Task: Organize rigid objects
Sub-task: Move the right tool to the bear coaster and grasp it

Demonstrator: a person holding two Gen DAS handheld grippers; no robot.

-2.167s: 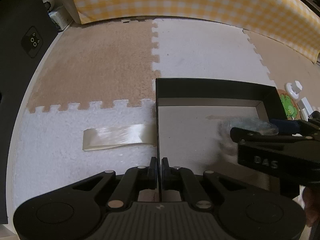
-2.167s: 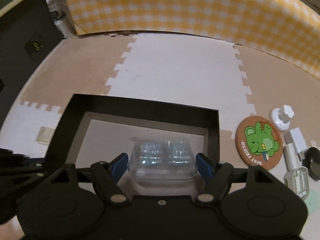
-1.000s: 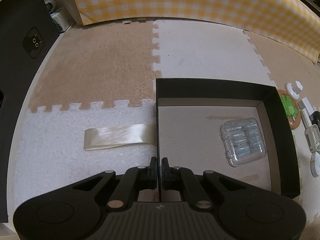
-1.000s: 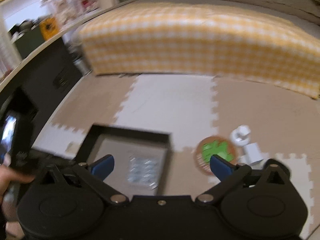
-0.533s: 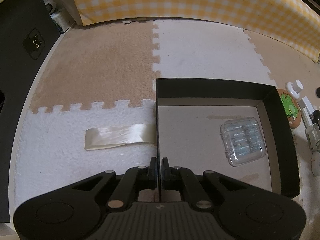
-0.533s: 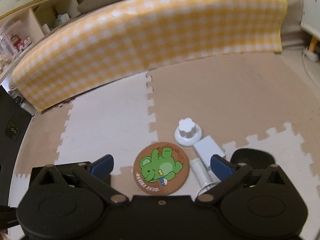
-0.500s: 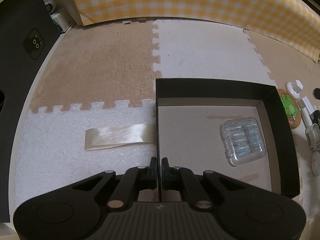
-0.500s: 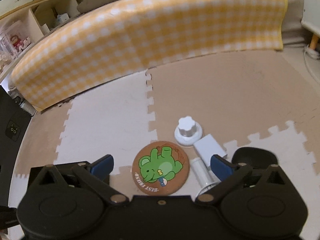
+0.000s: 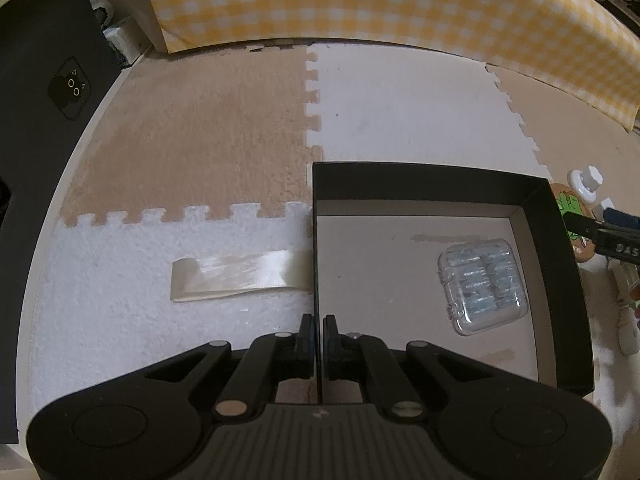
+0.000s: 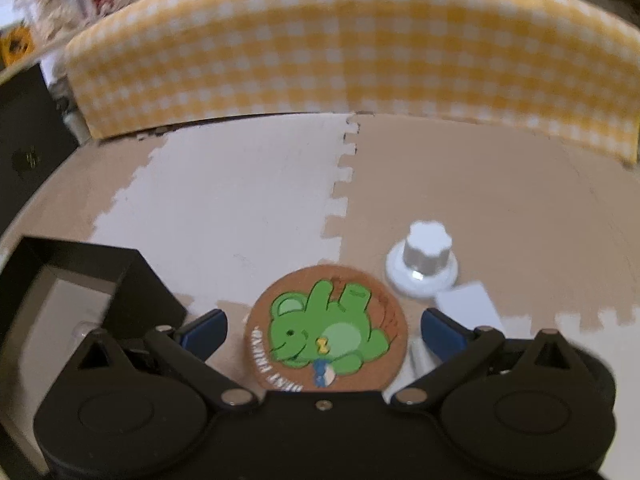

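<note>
Low in the right wrist view, right gripper (image 10: 323,330) is spread wide with nothing in it, blue pads either side of the round frog coaster (image 10: 326,334), which lies flat on the foam floor mat (image 10: 240,200). Pads look apart from the coaster rim, not pressing; frame is blurred so contact can't be ruled out fully. Step in hand, as I read it: reaching for the next loose item, coaster most likely. Next move calls for getting the pads down to the coaster's edge and closing across it. It's thin and flat, so expect a tricky pinch, may need to tip it up or slide it.

Bottom centre of the left wrist view, left gripper (image 9: 319,350) is clamped on the near-left wall of the black box (image 9: 436,184), steadying it. Inside the box, lower right of its floor, sits the clear plastic case (image 9: 483,286), already put away. Box shows at lower left in the right wrist view, just beside the coaster.

In the way: white knob (image 10: 422,262) stands right of and behind the coaster, white block (image 10: 468,304) touching or nearly touching the right pad's side, more small bits under the gripper body, too hidden to name. Right pad could bump them on closing.

Strip of tape (image 9: 240,274) lies on the mat left of the box. Farther back, yellow checked cloth (image 10: 360,60) runs across the top; black cabinet (image 9: 44,92) at upper left.
</note>
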